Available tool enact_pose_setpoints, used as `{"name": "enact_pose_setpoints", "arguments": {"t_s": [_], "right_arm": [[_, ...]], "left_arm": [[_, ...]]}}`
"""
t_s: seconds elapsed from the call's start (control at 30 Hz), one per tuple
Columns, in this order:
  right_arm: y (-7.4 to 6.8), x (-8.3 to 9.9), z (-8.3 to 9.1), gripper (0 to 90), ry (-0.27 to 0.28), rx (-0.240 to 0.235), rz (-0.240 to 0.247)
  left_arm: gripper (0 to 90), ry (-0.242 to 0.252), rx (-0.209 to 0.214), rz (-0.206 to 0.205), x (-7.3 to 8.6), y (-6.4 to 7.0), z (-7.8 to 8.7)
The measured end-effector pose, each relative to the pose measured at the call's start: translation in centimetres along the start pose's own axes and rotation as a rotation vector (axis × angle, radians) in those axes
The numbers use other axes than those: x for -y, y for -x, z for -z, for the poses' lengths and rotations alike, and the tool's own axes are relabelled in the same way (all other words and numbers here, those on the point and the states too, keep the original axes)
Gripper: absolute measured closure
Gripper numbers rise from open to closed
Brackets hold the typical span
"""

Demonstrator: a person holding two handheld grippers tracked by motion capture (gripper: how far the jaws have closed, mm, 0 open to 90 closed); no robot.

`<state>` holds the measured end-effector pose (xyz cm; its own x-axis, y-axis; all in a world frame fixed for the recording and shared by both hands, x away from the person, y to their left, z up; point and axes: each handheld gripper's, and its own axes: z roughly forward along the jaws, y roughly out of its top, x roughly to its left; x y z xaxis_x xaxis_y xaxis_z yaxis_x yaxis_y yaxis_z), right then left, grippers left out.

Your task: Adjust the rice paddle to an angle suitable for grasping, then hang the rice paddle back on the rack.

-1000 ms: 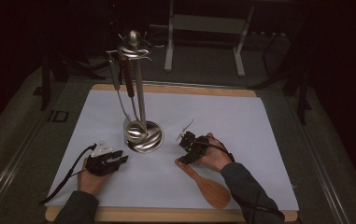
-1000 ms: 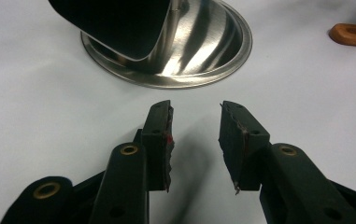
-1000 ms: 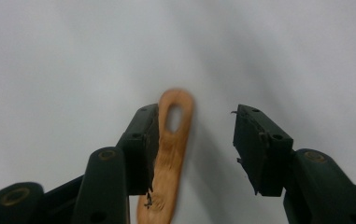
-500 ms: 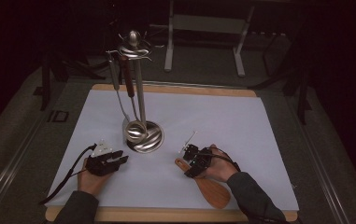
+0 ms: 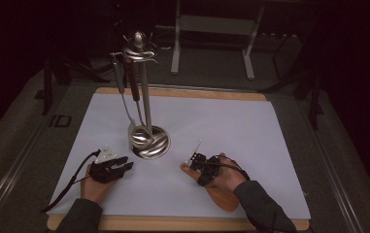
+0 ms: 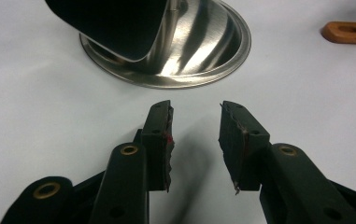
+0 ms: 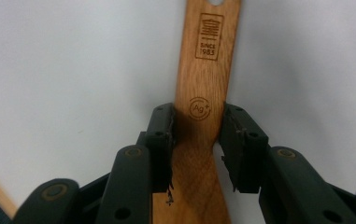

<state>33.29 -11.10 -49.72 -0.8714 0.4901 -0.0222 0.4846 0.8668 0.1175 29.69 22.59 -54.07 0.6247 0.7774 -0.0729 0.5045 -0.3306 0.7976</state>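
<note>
The right gripper straddles the handle of a flat, brown wooden spatula lying on the smooth white table cover, jaws touching both edges. The left gripper, jaws apart and empty, faces the polished round steel stand base
</note>
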Motion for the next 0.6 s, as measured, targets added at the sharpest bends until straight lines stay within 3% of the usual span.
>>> {"name": "enact_pose_setpoints", "arguments": {"t_s": [0.23,0.33,0.47,0.6], "right_arm": [[1.0,-0.7,-0.1,65.9,0.006,0.012,-0.035],[2.3,-1.4,-0.2,65.9,0.002,0.052,-0.084],[3.0,-1.9,-0.3,65.7,-0.005,0.035,-0.087],[3.7,-2.3,-0.4,64.9,-0.031,-0.015,-0.09]], "left_arm": [[64.7,0.001,0.001,0.0,0.0,0.0,0.0],[64.7,0.0,0.0,0.0,0.0,0.0,0.0],[64.7,0.0,0.0,0.001,0.0,0.0,0.0],[64.6,-0.002,0.0,0.001,0.0,0.0,0.0]]}}
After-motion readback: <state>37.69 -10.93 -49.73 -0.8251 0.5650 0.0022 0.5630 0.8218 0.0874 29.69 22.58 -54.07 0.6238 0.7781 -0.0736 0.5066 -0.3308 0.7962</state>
